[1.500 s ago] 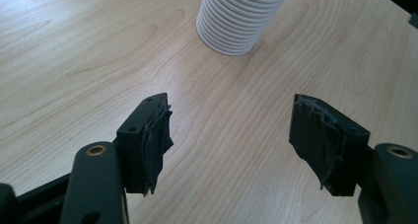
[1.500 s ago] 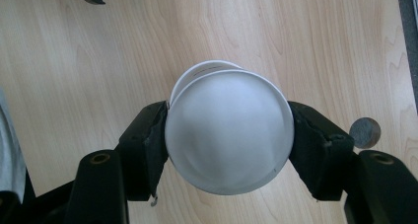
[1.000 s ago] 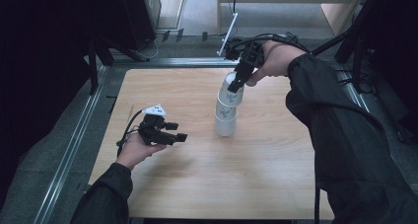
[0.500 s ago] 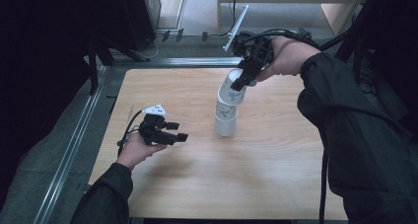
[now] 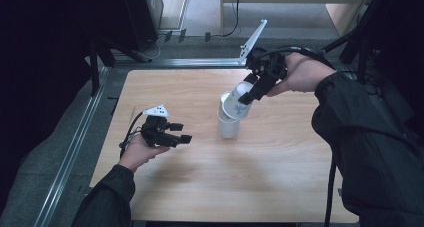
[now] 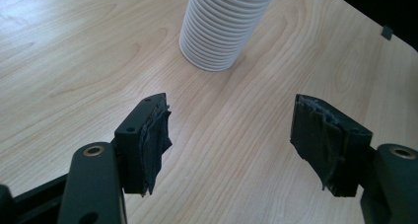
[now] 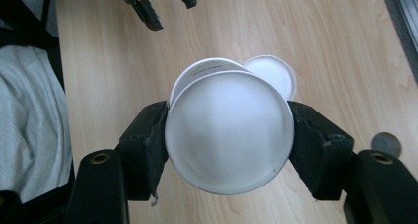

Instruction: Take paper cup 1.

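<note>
A stack of white paper cups (image 5: 227, 126) stands upright in the middle of the wooden table (image 5: 280, 187). My right gripper (image 5: 249, 93) is shut on a single white cup (image 5: 239, 103) with a blue print, held tilted just above the stack. In the right gripper view the cup's round bottom (image 7: 229, 135) faces the camera between the two jaws, and the stack's top (image 7: 273, 72) peeks out behind it. My left gripper (image 5: 181, 132) hovers open and holds nothing, left of the stack. The ribbed stack (image 6: 222, 26) sits ahead of the left gripper (image 6: 231, 135).
A metal rail (image 5: 70, 152) runs along the table's left side, with grey floor beyond. Dark furniture (image 5: 142, 17) and cables lie behind the far edge. A small dark round mark (image 7: 387, 144) lies on the wood near my right gripper.
My right gripper has lifted the top cup off the stack, up and to the right, tilting it. The left gripper has stayed still.
</note>
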Demonstrator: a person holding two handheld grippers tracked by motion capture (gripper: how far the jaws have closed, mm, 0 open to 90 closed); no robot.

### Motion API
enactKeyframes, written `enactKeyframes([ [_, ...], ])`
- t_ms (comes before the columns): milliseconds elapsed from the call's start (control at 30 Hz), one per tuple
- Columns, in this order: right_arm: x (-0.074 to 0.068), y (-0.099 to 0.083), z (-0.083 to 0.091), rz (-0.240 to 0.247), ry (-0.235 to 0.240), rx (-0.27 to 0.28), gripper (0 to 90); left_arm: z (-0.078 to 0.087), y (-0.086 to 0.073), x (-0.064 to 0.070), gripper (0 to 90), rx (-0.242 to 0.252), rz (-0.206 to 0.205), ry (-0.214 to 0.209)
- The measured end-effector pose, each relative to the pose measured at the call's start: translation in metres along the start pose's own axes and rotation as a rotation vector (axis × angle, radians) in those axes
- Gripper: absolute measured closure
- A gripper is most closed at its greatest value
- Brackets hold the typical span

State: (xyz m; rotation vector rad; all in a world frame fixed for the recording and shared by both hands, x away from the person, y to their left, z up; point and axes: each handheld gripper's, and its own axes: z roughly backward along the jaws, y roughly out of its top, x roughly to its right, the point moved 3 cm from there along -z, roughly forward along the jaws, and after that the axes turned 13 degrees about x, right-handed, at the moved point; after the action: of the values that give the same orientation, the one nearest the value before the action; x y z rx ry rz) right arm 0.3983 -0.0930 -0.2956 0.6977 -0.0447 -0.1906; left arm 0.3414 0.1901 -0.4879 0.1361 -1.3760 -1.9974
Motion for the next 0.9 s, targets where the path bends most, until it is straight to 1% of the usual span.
enactKeyframes([
  [200,-0.006,-0.018,-0.009,-0.018,0.032,0.047,36.3,0.0,0.002,0.002,30.4,0.009,-0.002,-0.012],
  [267,-0.009,-0.027,-0.014,-0.022,0.045,0.078,36.3,0.0,0.002,0.003,29.6,0.014,-0.002,-0.013],
  [300,-0.009,-0.027,-0.014,-0.022,0.045,0.078,36.3,0.001,0.003,0.003,29.6,0.014,-0.002,-0.016],
  [400,-0.01,-0.035,-0.018,-0.031,0.06,0.111,36.3,0.001,0.003,0.005,28.9,0.025,0.002,-0.021],
  [433,-0.011,-0.039,-0.02,-0.036,0.055,0.121,36.3,0.001,0.003,0.005,28.2,0.024,0.003,-0.025],
  [467,-0.011,-0.042,-0.022,-0.043,0.064,0.131,36.3,0.001,0.004,0.005,27.1,0.025,0.001,-0.029],
  [500,-0.012,-0.049,-0.026,-0.052,0.069,0.148,36.3,0.001,0.005,0.006,21.2,0.028,0.002,-0.032],
  [533,-0.012,-0.049,-0.026,-0.052,0.069,0.148,36.3,0.001,0.005,0.007,21.2,0.03,-0.003,-0.032],
  [567,-0.013,-0.052,-0.027,-0.058,0.071,0.154,36.3,0.002,0.007,0.008,18.0,0.034,-0.01,-0.033],
  [633,-0.014,-0.058,-0.032,-0.065,0.074,0.168,36.3,0.002,0.009,0.012,11.4,0.059,-0.014,-0.046],
  [700,-0.016,-0.063,-0.034,-0.07,0.076,0.182,36.3,0.003,0.011,0.016,9.1,0.067,-0.029,-0.062],
  [800,-0.019,-0.069,-0.039,-0.081,0.085,0.213,36.3,0.003,0.013,0.021,8.2,0.083,-0.053,-0.082],
  [867,-0.021,-0.072,-0.042,-0.084,0.09,0.227,36.3,0.003,0.014,0.025,8.3,0.083,-0.066,-0.092],
  [900,-0.022,-0.074,-0.044,-0.087,0.093,0.233,36.4,0.002,0.014,0.026,8.4,0.089,-0.067,-0.095],
])
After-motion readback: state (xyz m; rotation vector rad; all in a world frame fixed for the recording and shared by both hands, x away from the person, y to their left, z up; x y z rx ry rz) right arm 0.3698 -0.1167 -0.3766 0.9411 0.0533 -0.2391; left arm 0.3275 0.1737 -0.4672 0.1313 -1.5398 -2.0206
